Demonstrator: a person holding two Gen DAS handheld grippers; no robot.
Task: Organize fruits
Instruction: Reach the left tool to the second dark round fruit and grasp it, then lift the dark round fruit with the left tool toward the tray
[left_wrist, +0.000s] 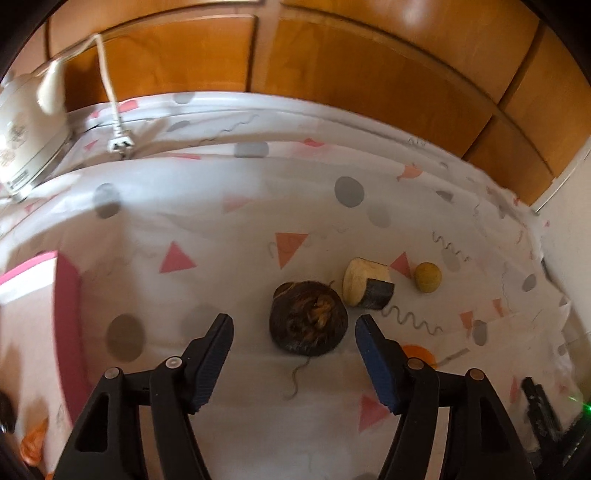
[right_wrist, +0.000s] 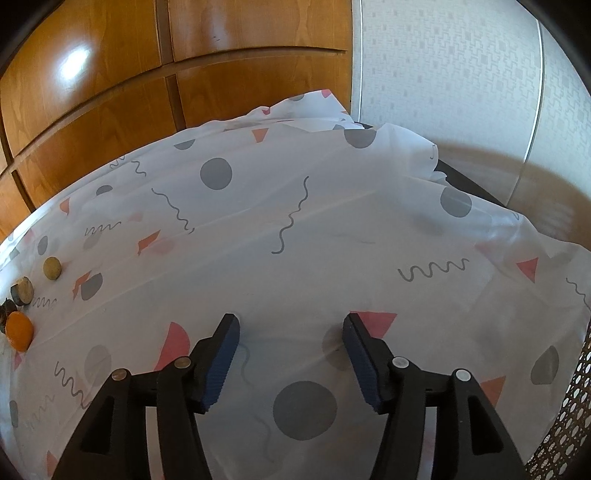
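The right gripper (right_wrist: 291, 325) is being held open over the patterned tablecloth (right_wrist: 332, 229), nothing between its jaws. Near the cloth's left edge, an orange (right_wrist: 19, 329), a cut piece (right_wrist: 21, 291) and a small round fruit (right_wrist: 52, 268) are lying in a row.

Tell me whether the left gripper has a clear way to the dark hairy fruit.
Probably yes. The left gripper is open, with the dark hairy fruit lying just beyond its fingertips, and nothing between them on the tablecloth.
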